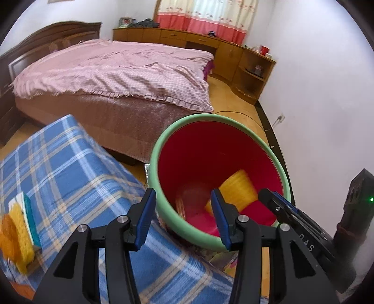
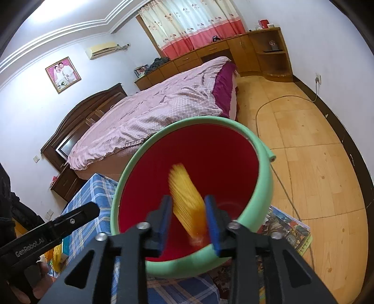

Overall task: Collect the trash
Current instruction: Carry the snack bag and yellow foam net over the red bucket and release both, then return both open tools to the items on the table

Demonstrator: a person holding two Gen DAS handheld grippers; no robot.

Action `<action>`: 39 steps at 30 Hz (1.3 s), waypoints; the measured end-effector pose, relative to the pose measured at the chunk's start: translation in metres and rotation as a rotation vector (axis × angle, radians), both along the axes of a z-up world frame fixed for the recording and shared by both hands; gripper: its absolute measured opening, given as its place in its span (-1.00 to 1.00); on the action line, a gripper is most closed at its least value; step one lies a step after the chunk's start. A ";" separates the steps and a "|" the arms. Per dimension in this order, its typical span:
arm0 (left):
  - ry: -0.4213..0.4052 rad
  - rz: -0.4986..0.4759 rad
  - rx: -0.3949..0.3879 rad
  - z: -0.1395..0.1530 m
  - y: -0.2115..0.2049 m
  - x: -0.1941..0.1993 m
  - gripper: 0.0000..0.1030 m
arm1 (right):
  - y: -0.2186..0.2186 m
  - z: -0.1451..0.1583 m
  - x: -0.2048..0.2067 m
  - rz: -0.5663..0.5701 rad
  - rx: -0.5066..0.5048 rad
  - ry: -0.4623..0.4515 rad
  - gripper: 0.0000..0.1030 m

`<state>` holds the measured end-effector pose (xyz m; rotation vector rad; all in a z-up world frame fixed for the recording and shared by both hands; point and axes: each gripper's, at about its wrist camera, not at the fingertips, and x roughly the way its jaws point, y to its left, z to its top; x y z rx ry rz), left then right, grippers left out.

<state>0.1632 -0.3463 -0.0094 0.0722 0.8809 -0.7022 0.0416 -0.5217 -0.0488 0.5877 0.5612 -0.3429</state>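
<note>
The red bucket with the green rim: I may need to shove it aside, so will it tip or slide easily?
The red bucket with the green rim looks like thin plastic, so probably light. It widens toward the top and holds only a blurred yellow ribbed item, so a push near the rim might tip it. Pushed low, it would likelier slide.

White walls, wood floor [image 2: 303,163], pink-covered bed [image 1: 116,70], curtained window [image 1: 205,14]

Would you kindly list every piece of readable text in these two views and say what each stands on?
"GenRobot.AI": white letters on the black left tool, seen in the right wrist view.
"DAS": partial white letters on the black right tool, seen in the left wrist view.
Colourful printed sheet on the floor: print too blurred to read.
</note>
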 end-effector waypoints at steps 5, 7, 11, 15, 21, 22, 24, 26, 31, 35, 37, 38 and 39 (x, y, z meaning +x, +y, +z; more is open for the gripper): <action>-0.015 0.059 -0.006 0.012 0.027 -0.008 -0.05 | 0.007 0.005 0.003 0.020 0.018 -0.001 0.08; -0.024 0.088 -0.008 0.017 0.042 -0.010 -0.05 | 0.009 0.005 0.003 0.027 0.023 0.005 0.10; -0.036 0.147 -0.014 0.027 0.069 -0.014 -0.05 | 0.018 0.011 -0.002 0.034 0.024 0.011 0.16; -0.046 0.194 -0.024 0.035 0.095 -0.020 -0.05 | 0.029 0.017 -0.008 0.041 0.022 0.014 0.19; -0.065 0.260 -0.033 0.049 0.131 -0.031 -0.05 | 0.054 0.037 -0.013 0.072 -0.008 -0.007 0.23; -0.067 0.274 -0.035 0.050 0.139 -0.033 -0.05 | 0.059 0.041 -0.014 0.081 -0.016 -0.014 0.24; -0.067 0.295 -0.037 0.052 0.151 -0.036 -0.05 | 0.069 0.045 -0.015 0.096 -0.027 -0.020 0.25; -0.066 0.310 -0.037 0.053 0.161 -0.038 -0.05 | 0.079 0.049 -0.015 0.114 -0.036 -0.021 0.26; -0.071 0.357 -0.035 0.055 0.188 -0.044 -0.05 | 0.101 0.057 -0.014 0.156 -0.049 -0.024 0.29; -0.066 0.402 -0.033 0.053 0.211 -0.048 -0.05 | 0.120 0.061 -0.014 0.191 -0.060 -0.025 0.31; -0.066 0.424 -0.032 0.051 0.222 -0.050 -0.05 | 0.128 0.063 -0.013 0.210 -0.062 -0.024 0.33; -0.065 0.435 -0.033 0.051 0.227 -0.051 -0.05 | 0.131 0.063 -0.014 0.219 -0.063 -0.023 0.34; -0.064 0.446 -0.035 0.051 0.232 -0.051 -0.05 | 0.135 0.064 -0.012 0.227 -0.066 -0.022 0.35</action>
